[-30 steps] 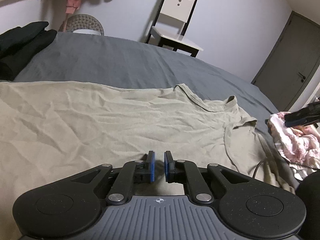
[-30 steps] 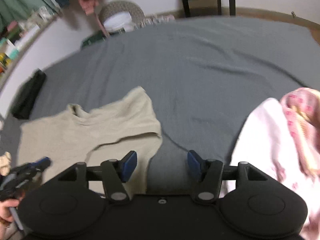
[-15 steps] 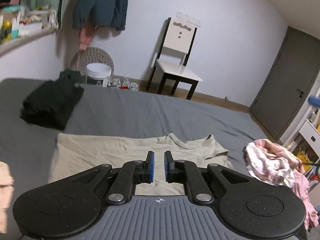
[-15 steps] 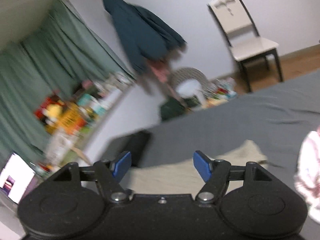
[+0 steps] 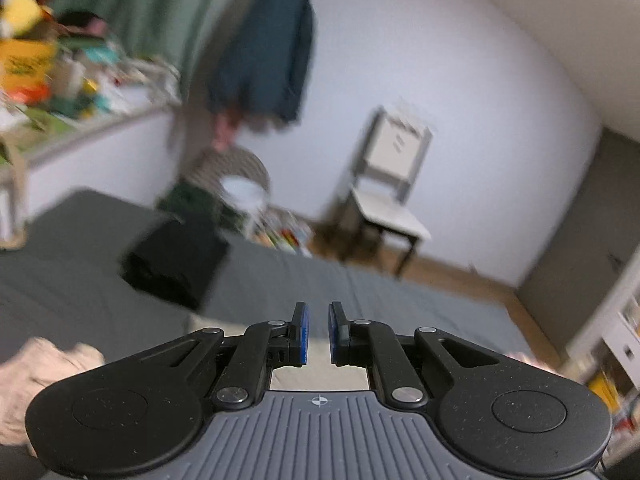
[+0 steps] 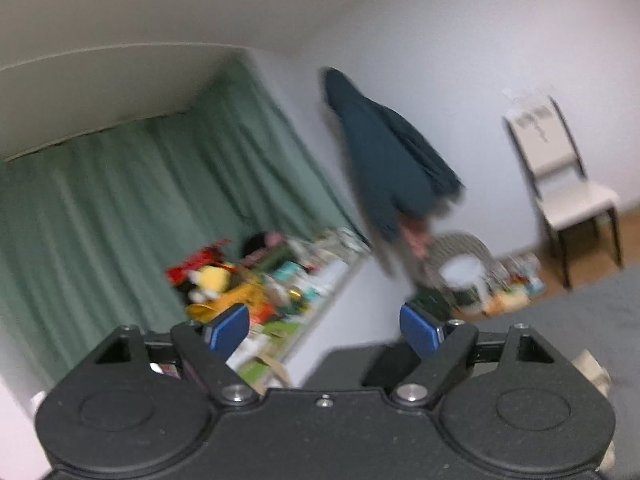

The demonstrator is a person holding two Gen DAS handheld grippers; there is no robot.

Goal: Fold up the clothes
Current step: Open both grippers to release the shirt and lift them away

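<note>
Both views are blurred and tilted up toward the room. In the left wrist view my left gripper (image 5: 318,332) is raised above the grey bed (image 5: 400,300), its blue pads nearly together with nothing between them. Only slivers of the beige T-shirt (image 5: 320,376) show behind its fingers. A cream garment (image 5: 40,372) lies at the lower left. My right gripper (image 6: 324,330) stands wide open and empty, pointing at the wall and shelf. A scrap of pale cloth (image 6: 592,368) shows at its right on the bed (image 6: 600,320).
A black folded pile (image 5: 176,264) sits on the bed's far left. Beyond the bed stand a white chair (image 5: 392,184), a round stool (image 5: 240,188) and a hanging blue jacket (image 5: 268,48). A cluttered shelf (image 6: 280,280) and green curtain (image 6: 120,220) line the left wall.
Both grippers have lifted and tilted up away from the bed, so the beige shirt and pink garment have dropped almost out of view. Neither gripper's jaws have changed.
</note>
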